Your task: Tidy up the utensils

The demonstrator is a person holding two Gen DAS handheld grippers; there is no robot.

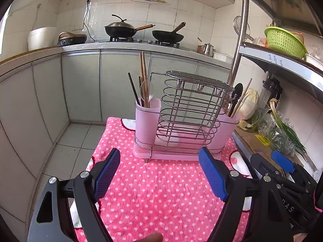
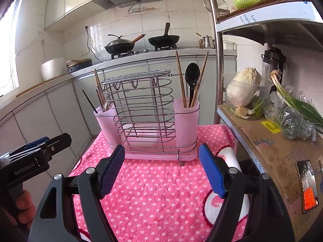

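Both claws are spread wide and nothing is held: the left claw (image 1: 159,175) and right claw (image 2: 161,171) are poised just short of the rack (image 2: 145,109).

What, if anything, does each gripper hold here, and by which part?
Nothing is held. The left gripper and right gripper are both open and empty above the pink dotted cloth, short of the utensil holder.
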